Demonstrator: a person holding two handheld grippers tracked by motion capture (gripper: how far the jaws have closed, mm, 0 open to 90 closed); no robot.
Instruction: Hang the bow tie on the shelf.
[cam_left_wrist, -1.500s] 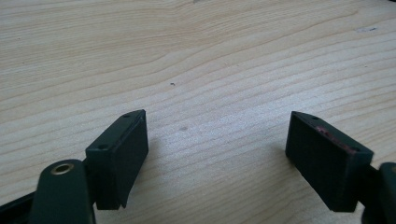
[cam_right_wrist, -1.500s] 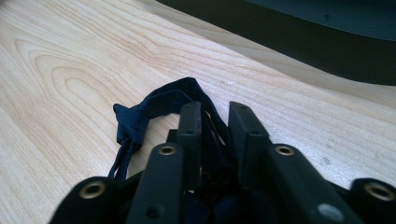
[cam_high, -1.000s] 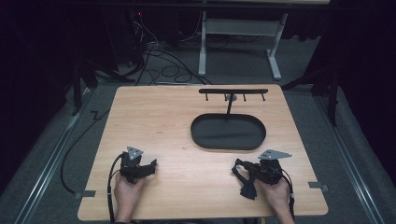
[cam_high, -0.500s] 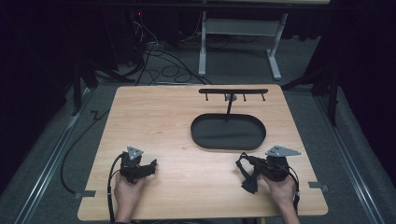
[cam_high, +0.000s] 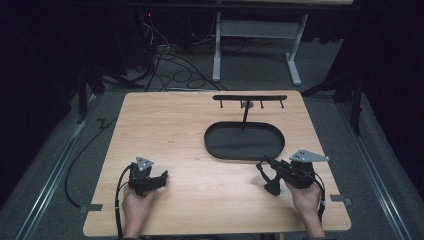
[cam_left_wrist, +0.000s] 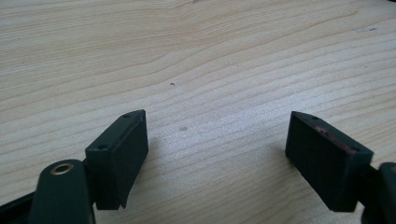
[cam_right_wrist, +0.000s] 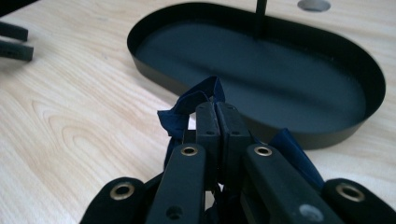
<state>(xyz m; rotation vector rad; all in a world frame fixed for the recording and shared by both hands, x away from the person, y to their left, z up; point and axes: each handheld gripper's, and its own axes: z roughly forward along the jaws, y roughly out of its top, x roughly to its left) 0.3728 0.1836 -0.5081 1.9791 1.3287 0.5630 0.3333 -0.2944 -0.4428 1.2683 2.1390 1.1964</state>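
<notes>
My right gripper (cam_high: 264, 170) hovers at the table's front right, just short of the black oval tray (cam_high: 216, 148). Its jaws are shut on a dark blue piece of fabric (cam_high: 273, 187) that hangs below them. In the right gripper view the pressed-together jaws (cam_right_wrist: 216, 114) pinch the blue fabric (cam_right_wrist: 186, 106), which bunches up on both sides, with the tray's wall (cam_right_wrist: 327, 136) right ahead. My left gripper (cam_high: 161, 178) rests at the front left. In the left gripper view it (cam_left_wrist: 217, 120) stands open over bare wood with nothing between its fingers.
A thin post rises from the tray's far side to a black bar with several hooks (cam_high: 250, 98). The wooden table (cam_high: 170, 125) is bare between the two grippers. Cables and a white frame lie on the floor beyond the table's far edge.
My right gripper has risen from the table with the blue fabric in it and moved slightly toward the tray. The left gripper has stayed where it was.
</notes>
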